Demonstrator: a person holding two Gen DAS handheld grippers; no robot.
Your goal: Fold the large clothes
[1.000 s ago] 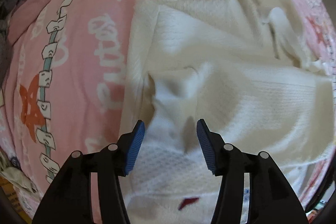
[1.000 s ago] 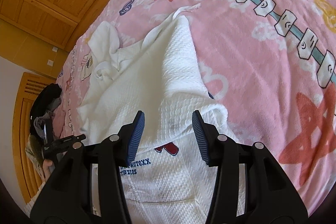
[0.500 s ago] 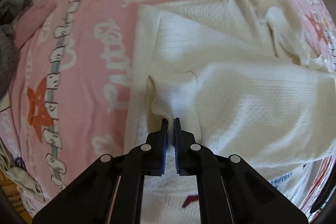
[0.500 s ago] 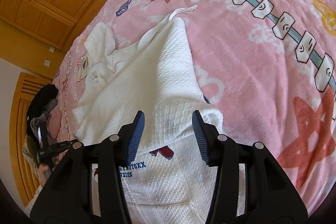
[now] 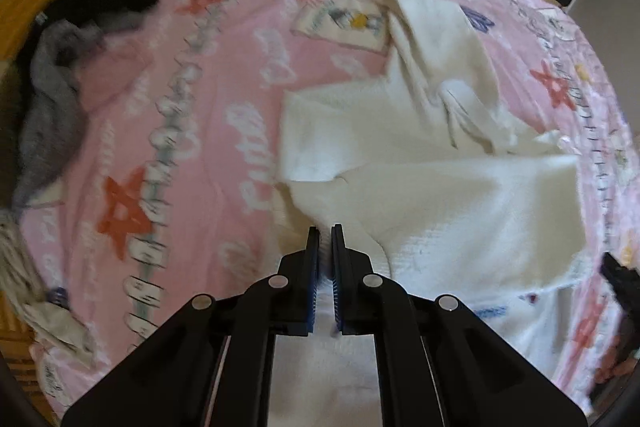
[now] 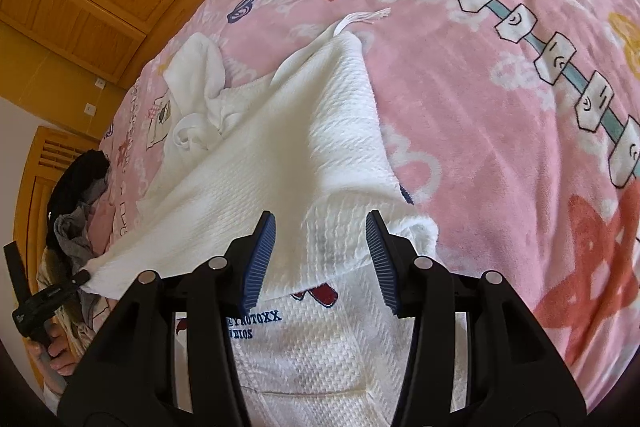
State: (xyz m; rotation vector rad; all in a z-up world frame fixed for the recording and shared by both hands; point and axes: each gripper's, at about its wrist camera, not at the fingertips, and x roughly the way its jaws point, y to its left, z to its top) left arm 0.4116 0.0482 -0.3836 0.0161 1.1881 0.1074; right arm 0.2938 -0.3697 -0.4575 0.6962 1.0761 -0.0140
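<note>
White waffle-knit cotton, a large hooded sweatshirt (image 6: pixel 304 147) with blue embroidered lettering, lies spread on the pink fleece bedspread (image 6: pixel 500 187) printed with red stars, and it serves as the landmark. Far left of the sweatshirt, a heap of grey and black clothes (image 5: pixel 60 67) sits at the bed's edge, blurred. At the sweatshirt's left edge, the left gripper (image 5: pixel 325 239) has its fingers pinched narrow on a fold of the white fabric; the right wrist view shows that corner pulled up taut like a tent, probably to carry this side across the body for the fold. Over the sweatshirt's lettered front, the right gripper (image 6: pixel 318 251) hangs with its fingers about half apart and nothing visibly pressed between them, likely ready to pin or catch the cloth. The hood and far sleeve are bunched, their shape hard to read. The lettering is partly covered, and the sweatshirt's near hem is cut off behind the grippers.
</note>
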